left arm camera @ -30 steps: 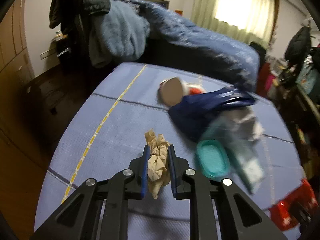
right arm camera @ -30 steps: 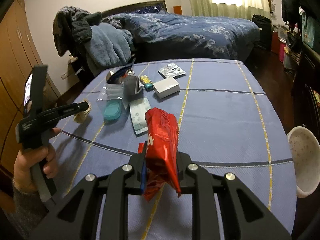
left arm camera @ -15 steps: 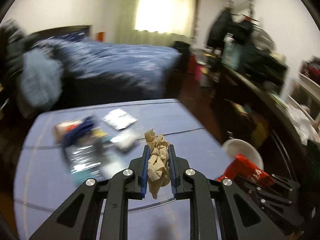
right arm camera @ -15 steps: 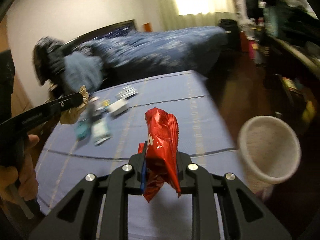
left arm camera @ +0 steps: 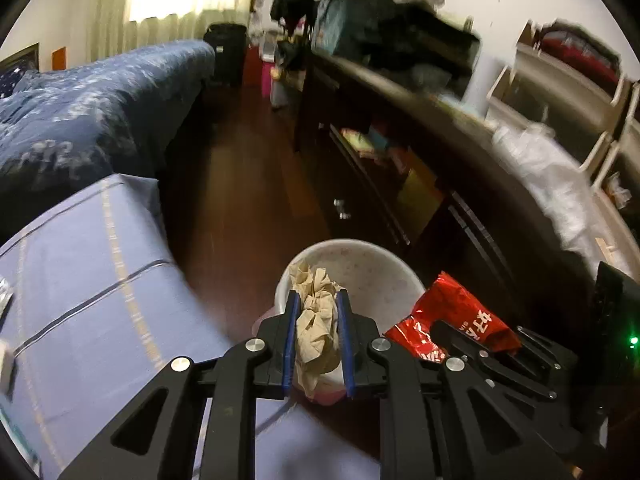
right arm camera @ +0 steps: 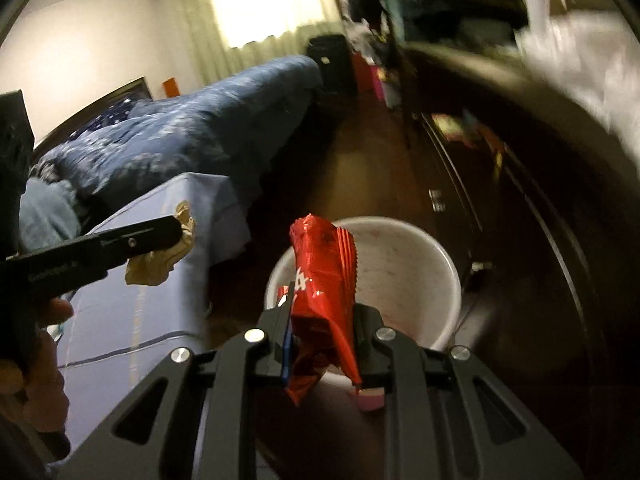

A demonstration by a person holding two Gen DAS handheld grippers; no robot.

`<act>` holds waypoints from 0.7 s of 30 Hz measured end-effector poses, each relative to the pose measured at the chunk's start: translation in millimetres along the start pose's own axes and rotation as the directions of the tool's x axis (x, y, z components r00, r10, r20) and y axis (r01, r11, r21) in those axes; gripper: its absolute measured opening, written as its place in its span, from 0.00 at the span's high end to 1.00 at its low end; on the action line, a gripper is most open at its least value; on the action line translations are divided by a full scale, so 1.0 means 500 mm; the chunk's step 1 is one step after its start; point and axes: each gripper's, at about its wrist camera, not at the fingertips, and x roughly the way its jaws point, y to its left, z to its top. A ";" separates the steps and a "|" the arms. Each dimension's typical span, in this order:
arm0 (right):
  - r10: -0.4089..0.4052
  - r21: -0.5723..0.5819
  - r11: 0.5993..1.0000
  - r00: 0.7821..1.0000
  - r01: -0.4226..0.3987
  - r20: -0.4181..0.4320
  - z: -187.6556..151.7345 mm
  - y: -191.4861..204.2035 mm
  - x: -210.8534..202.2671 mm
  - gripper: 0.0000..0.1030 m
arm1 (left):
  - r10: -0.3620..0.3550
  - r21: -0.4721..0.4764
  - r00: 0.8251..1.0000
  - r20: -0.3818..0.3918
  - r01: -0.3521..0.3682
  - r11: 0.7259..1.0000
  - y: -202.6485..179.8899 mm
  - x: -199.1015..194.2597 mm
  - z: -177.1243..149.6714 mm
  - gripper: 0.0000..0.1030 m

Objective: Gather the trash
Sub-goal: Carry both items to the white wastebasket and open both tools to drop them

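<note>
My left tongs (left arm camera: 317,312) are clamped on a crumpled brown paper wad (left arm camera: 316,320), the blue pads pressing it from both sides so it bulges above and below them. My right tongs (right arm camera: 320,320) are pinched tight on a red snack wrapper (right arm camera: 324,280), which stands up between the fingers and hangs out beneath them. Just beyond both pairs of tongs, and below them, sits the white waste bin (left arm camera: 384,280) on the dark wooden floor (left arm camera: 240,184), its mouth open toward me. From the left wrist view the right tongs and their wrapper lie just to the right of the paper wad; from the right wrist view the left tongs reach in from the left, held by a hand (right arm camera: 44,356). To the left of the tongs is the table (left arm camera: 80,280) under its pale blue cloth, and past it a bed (left arm camera: 80,108) with a dark blue quilt. To the right runs a dark cabinet (left arm camera: 400,168), too blurred to read.
</note>
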 end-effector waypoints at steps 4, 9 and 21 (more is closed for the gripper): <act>0.009 0.069 0.998 0.999 -0.005 -0.047 -0.004 -0.054 0.055 0.80 | -0.027 -0.020 0.996 -0.089 0.026 0.999 -0.018 0.084 0.014 0.82; 0.010 0.101 0.995 0.997 -0.001 -0.082 -0.008 -0.082 0.107 0.80 | -0.018 -0.013 0.988 -0.151 0.016 1.000 -0.035 0.145 0.019 0.82; -0.056 0.099 0.993 0.993 0.066 -0.106 0.006 -0.084 0.169 0.69 | 0.040 -0.016 0.974 -0.221 -0.045 0.999 -0.035 0.223 0.031 0.73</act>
